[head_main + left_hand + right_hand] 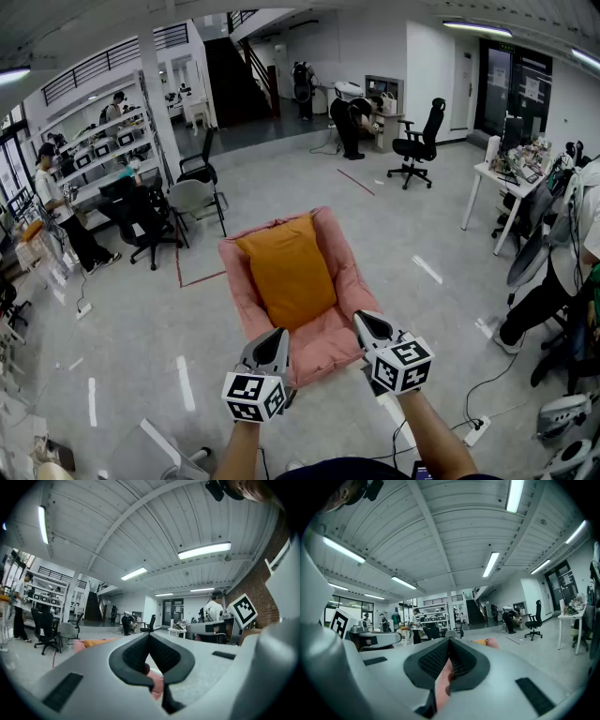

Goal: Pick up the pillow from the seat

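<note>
Fingers of my left gripper point(278, 332) and right gripper point(360, 318) were clamped together on nothing; orange pillow point(289, 270) lay on the pink seat point(328, 343), just beyond their tips, untouched.

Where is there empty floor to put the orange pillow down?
Bare floor lies right of the pink seat, toward the white table, and left of it by the white floor stripes. It is crowded around the chairs far left.
</note>
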Demonstrator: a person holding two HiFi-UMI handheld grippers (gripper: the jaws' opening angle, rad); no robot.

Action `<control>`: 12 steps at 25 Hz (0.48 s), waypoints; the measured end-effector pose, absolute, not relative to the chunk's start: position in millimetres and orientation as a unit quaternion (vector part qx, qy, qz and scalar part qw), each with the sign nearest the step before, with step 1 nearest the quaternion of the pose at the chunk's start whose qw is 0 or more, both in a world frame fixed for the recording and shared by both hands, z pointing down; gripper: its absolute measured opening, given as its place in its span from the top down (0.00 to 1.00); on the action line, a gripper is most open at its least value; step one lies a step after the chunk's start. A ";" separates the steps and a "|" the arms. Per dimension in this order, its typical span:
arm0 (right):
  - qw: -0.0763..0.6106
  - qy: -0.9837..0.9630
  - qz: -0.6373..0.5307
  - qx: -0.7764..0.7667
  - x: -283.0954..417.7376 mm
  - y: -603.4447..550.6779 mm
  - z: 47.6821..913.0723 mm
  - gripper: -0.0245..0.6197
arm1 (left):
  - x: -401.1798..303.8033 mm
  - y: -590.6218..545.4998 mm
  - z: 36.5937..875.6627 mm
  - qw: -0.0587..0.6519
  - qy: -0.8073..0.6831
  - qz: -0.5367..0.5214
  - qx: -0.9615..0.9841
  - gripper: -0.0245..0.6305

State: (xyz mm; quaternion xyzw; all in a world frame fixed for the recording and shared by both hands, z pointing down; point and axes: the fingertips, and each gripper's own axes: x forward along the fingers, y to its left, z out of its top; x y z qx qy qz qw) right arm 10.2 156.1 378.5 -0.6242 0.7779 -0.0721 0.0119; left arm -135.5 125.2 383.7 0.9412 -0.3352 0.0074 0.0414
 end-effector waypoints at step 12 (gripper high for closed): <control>0.023 0.786 -0.082 -0.613 27.1 165.0 386.1 0.94 | -118.2 138.0 391.7 0.046 -0.345 0.009 0.938 0.97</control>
